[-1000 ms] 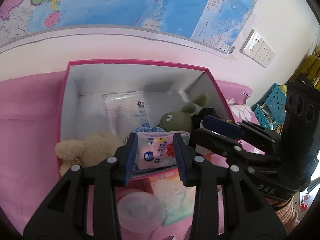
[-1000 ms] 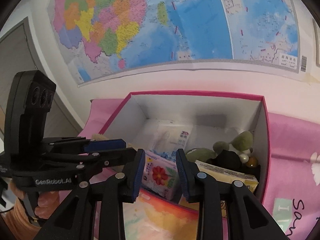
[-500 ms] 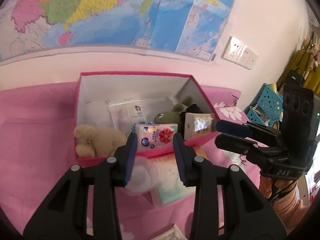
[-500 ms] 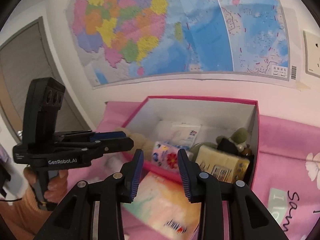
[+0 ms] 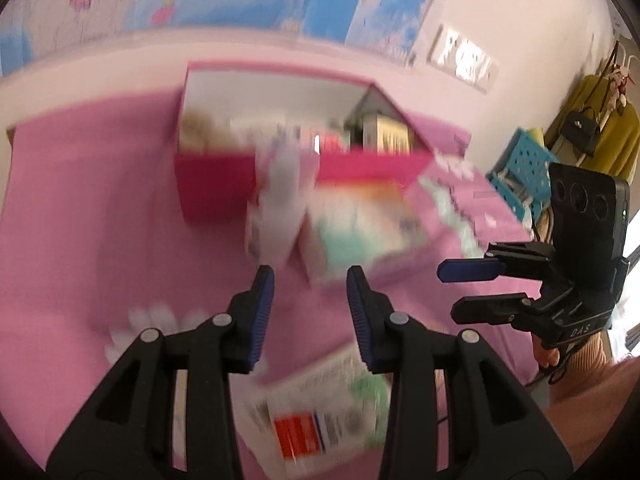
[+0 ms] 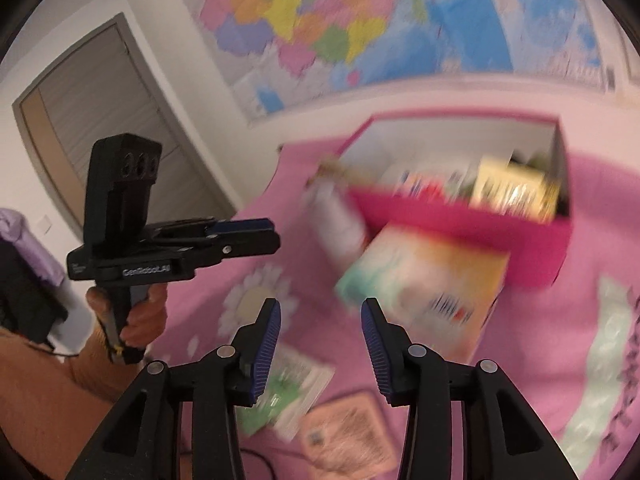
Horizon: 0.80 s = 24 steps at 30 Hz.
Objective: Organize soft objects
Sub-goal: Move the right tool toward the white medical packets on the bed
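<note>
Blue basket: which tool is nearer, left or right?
Right. The right tool is just in front of the blue basket; the left tool is farther off, over the pink cloth.

Storage box (image 5: 296, 172) on cloth-covered table (image 5: 80, 220), against wall beneath wall map (image 6: 360, 20). Soft items inside box, blurred; tissue pack (image 6: 516, 192) at box's right end. Large flat pack (image 6: 424, 280) on table directly before box front wall. Pale round container (image 6: 340, 220) just left of flat pack, at box corner. Two small packets (image 6: 288, 396) nearer camera. Left tool (image 5: 308, 304) and right tool (image 6: 320, 336) above table before box, nothing between jaws. Door (image 6: 100, 140) left of map.
</note>
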### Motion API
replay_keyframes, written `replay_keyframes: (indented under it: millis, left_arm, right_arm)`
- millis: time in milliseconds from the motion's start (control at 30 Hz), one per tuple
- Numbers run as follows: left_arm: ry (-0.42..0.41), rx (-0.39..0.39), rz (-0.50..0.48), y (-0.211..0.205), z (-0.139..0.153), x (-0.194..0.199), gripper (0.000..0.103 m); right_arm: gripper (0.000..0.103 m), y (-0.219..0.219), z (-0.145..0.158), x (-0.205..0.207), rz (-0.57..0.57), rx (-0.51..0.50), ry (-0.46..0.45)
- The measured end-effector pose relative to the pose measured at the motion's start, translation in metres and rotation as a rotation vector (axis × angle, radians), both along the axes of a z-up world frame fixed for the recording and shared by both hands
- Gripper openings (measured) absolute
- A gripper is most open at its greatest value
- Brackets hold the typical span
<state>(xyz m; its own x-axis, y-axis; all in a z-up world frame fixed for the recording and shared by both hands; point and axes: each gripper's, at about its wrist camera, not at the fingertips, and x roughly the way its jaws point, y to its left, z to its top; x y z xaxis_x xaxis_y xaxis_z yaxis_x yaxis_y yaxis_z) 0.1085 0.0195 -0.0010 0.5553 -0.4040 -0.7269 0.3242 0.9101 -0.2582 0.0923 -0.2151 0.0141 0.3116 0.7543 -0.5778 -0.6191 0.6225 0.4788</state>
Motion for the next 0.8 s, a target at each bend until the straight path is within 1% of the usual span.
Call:
replay_keyframes:
  millis: [67,200,300,367,433,533,600,633,700,800]
  left_arm:
    - [0.038,0.007,0.009,0.004,-0.014,-0.012,0.039]
    - [0.122,-0.01,0.033,0.015,-0.039,-0.03,0.039]
    - [0.159,-0.02,0.041,0.023,-0.05,-0.043,0.039]
    - [0.168,-0.033,0.039,0.027,-0.053,-0.05,0.039]
    - [0.181,-0.049,0.033,0.03,-0.055,-0.058,0.039]
    - [0.191,-0.049,0.031,0.031,-0.058,-0.065,0.039]
    - [0.201,-0.042,0.029,0.031,-0.06,-0.067,0.046]
    - [0.208,-0.039,0.026,0.031,-0.062,-0.068,0.047]
    - [0.221,-0.031,0.01,0.031,-0.066,-0.071,0.048]
    - [0.223,-0.045,-0.01,0.032,-0.067,-0.075,0.048]
  right_arm:
    - [0.043,0.007,-0.014,-0.011,0.037,-0.015,0.043]
    - [0.043,0.017,-0.04,-0.033,0.098,-0.03,0.128]
    - [0.043,0.024,-0.053,-0.044,0.128,-0.028,0.18]
    - [0.043,0.029,-0.061,-0.052,0.15,-0.024,0.211]
    - [0.043,0.034,-0.066,-0.057,0.156,-0.034,0.221]
    - [0.043,0.037,-0.072,-0.056,0.14,-0.031,0.237]
    - [0.043,0.041,-0.074,-0.053,0.128,-0.031,0.236]
    - [0.043,0.043,-0.075,-0.05,0.124,-0.029,0.236]
    - [0.043,0.045,-0.077,-0.047,0.112,-0.029,0.236]
    - [0.043,0.046,-0.075,-0.045,0.092,-0.026,0.225]
